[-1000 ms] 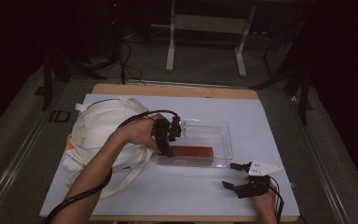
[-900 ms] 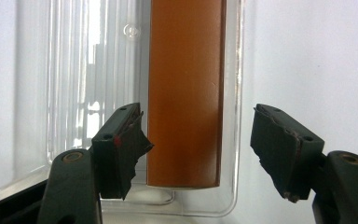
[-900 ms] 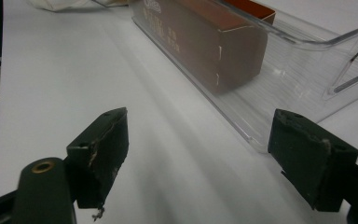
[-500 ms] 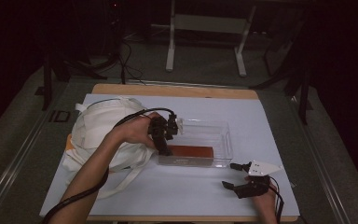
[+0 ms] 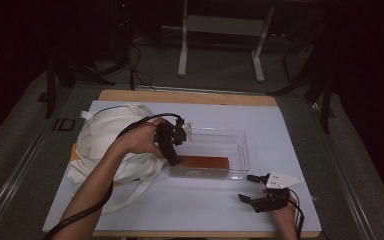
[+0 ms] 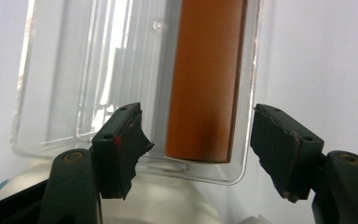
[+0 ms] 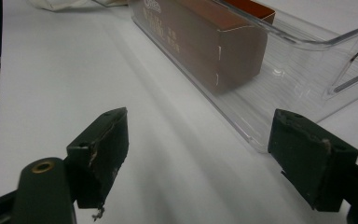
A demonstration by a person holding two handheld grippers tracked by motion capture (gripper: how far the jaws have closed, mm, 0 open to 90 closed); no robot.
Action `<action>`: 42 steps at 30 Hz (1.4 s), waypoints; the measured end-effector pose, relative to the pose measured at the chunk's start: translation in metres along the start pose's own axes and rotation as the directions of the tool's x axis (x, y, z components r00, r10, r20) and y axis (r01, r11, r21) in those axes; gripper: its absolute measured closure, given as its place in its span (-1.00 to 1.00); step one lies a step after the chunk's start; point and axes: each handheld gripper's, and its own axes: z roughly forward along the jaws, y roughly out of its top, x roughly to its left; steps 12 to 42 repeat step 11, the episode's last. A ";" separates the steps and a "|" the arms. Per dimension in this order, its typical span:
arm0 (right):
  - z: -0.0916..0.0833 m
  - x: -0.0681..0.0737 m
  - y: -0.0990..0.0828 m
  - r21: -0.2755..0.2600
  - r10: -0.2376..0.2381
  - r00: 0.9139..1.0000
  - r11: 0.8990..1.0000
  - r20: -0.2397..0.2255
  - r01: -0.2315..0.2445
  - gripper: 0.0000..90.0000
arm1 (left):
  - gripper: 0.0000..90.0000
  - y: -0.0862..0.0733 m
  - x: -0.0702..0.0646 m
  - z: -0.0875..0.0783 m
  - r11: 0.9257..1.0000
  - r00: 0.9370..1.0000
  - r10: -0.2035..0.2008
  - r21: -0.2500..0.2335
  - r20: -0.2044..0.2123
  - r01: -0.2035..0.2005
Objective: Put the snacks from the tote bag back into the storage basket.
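Brown box [image 6: 203,88] lies flat along the near wall of the clear bin [image 5: 237,150], left gripper [image 5: 174,159] gaping empty over its end, seemingly to seat it, while right gripper [image 5: 252,188] rests open aside.

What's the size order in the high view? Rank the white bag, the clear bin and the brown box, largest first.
1. White bag, plainly the largest.
2. Clear bin.
3. Brown box, lying inside the bin along its near wall.
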 end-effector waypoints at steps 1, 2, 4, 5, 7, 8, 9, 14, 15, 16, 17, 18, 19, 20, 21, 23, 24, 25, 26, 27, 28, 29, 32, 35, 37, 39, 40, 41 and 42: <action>0.000 0.000 0.000 0.000 0.000 1.000 1.000 0.000 0.000 -0.55 | -0.22 -0.003 -0.001 -0.003 1.000 1.000 -0.011 -0.015 -0.019 0.011; 0.000 0.000 0.000 0.000 0.000 1.000 1.000 0.000 0.000 -0.55 | -0.22 -0.003 -0.001 -0.003 1.000 1.000 -0.011 -0.015 -0.019 0.011; 0.000 0.000 0.000 0.000 0.000 1.000 1.000 0.000 0.000 -0.55 | -0.22 -0.007 -0.002 -0.004 0.999 0.999 -0.030 -0.035 -0.028 0.029; 0.000 0.000 0.000 0.000 0.000 1.000 1.000 0.001 0.000 -0.55 | -0.22 -0.009 -0.004 -0.004 0.998 0.998 -0.040 -0.044 -0.042 0.038; 0.000 0.000 0.000 0.000 -0.001 1.000 1.000 0.001 0.001 -0.55 | -0.22 -0.012 -0.006 -0.004 0.997 0.997 -0.057 -0.047 -0.051 0.055; 0.000 0.000 0.000 -0.001 -0.001 1.000 1.000 0.001 0.001 -0.55 | -0.22 -0.014 -0.008 -0.004 0.997 0.996 -0.063 -0.047 -0.069 0.060; 0.000 0.000 0.000 -0.001 0.001 1.000 1.000 0.001 -0.001 -0.55 | -0.23 -0.017 -0.014 -0.002 0.996 0.992 -0.081 -0.050 -0.097 0.077; 0.000 0.000 0.000 -0.002 0.001 1.000 1.000 0.002 -0.001 -0.55 | -0.23 -0.020 -0.018 -0.002 0.995 0.990 -0.085 -0.063 -0.108 0.079; 0.000 0.000 0.000 -0.002 0.001 1.000 1.000 0.002 -0.001 -0.55 | -0.23 -0.020 -0.018 -0.002 0.995 0.990 -0.085 -0.063 -0.108 0.079; 0.000 0.000 0.000 -0.002 0.001 1.000 1.000 0.002 -0.001 -0.55 | -0.23 -0.020 -0.018 -0.002 0.995 0.990 -0.085 -0.063 -0.108 0.079; 0.000 0.000 0.000 -0.002 0.001 1.000 1.000 0.002 -0.001 -0.55 | -0.23 -0.020 -0.018 -0.002 0.995 0.990 -0.085 -0.063 -0.108 0.079; 0.000 0.000 0.000 -0.002 0.001 1.000 1.000 0.002 -0.001 -0.55 | -0.23 -0.020 -0.018 -0.002 0.995 0.990 -0.085 -0.063 -0.108 0.079; 0.000 0.000 0.000 -0.002 0.001 1.000 1.000 0.002 -0.001 -0.55 | -0.23 -0.020 -0.018 -0.002 0.995 0.990 -0.085 -0.063 -0.108 0.079; 0.000 0.000 0.000 -0.002 0.001 1.000 1.000 0.002 -0.001 -0.55 | -0.23 -0.020 -0.018 -0.002 0.995 0.990 -0.085 -0.063 -0.108 0.079; 0.000 0.000 0.000 -0.002 0.001 1.000 1.000 0.002 -0.001 -0.55 | -0.23 -0.020 -0.018 -0.002 0.995 0.990 -0.085 -0.063 -0.108 0.079; 0.000 0.000 0.000 -0.002 0.001 1.000 1.000 0.002 -0.001 -0.55 | -0.23 -0.020 -0.018 -0.002 0.995 0.990 -0.085 -0.063 -0.108 0.079; 0.000 0.000 0.000 -0.002 0.001 1.000 1.000 0.002 -0.001 -0.55 | -0.23 -0.020 -0.018 -0.002 0.995 0.990 -0.085 -0.063 -0.108 0.079; 0.000 0.000 0.000 -0.002 0.001 1.000 1.000 0.002 -0.001 -0.55 | -0.23 -0.020 -0.018 -0.002 0.995 0.990 -0.085 -0.063 -0.108 0.079; 0.000 0.000 0.000 -0.002 0.001 1.000 1.000 0.002 -0.001 -0.55 | -0.23 -0.020 -0.018 -0.002 0.995 0.990 -0.085 -0.063 -0.108 0.079; 0.000 0.000 0.000 -0.002 0.001 1.000 1.000 0.002 -0.001 -0.55 | -0.23 -0.020 -0.018 -0.002 0.995 0.990 -0.085 -0.063 -0.108 0.079; 0.000 0.000 0.000 -0.002 0.001 1.000 1.000 0.002 -0.001 -0.55 | -0.23 -0.020 -0.018 -0.002 0.995 0.990 -0.085 -0.063 -0.108 0.079; 0.000 0.000 0.000 -0.002 0.001 1.000 1.000 0.002 -0.001 -0.55 | -0.23 -0.020 -0.018 -0.002 0.995 0.990 -0.085 -0.063 -0.108 0.079; 0.000 0.000 0.000 -0.002 0.001 1.000 1.000 0.002 -0.001 -0.55 | -0.23 -0.020 -0.018 -0.002 0.995 0.990 -0.085 -0.063 -0.108 0.079; 0.000 0.000 0.000 -0.002 0.001 1.000 1.000 0.002 -0.001 -0.55 | -0.23 -0.020 -0.018 -0.002 0.995 0.990 -0.085 -0.063 -0.108 0.079; 0.000 0.000 0.000 -0.002 0.001 1.000 1.000 0.002 -0.001 -0.55 | -0.23 -0.020 -0.018 -0.002 0.995 0.990 -0.085 -0.063 -0.108 0.079; 0.000 0.000 0.000 -0.002 0.001 1.000 1.000 0.002 -0.001 -0.55 | -0.23 -0.020 -0.018 -0.002 0.995 0.990 -0.085 -0.063 -0.108 0.079; 0.000 0.000 0.000 -0.002 0.001 1.000 1.000 0.002 -0.001 -0.55 | -0.23 -0.020 -0.018 -0.002 0.995 0.990 -0.085 -0.063 -0.108 0.079; 0.000 0.000 0.000 -0.002 0.001 1.000 1.000 0.002 -0.001 -0.55 | -0.23 -0.020 -0.018 -0.002 0.995 0.990 -0.085 -0.063 -0.108 0.079; 0.000 0.000 0.000 -0.002 0.001 1.000 1.000 0.002 -0.001 -0.55 | -0.23 -0.020 -0.018 -0.002 0.995 0.990 -0.085 -0.063 -0.108 0.079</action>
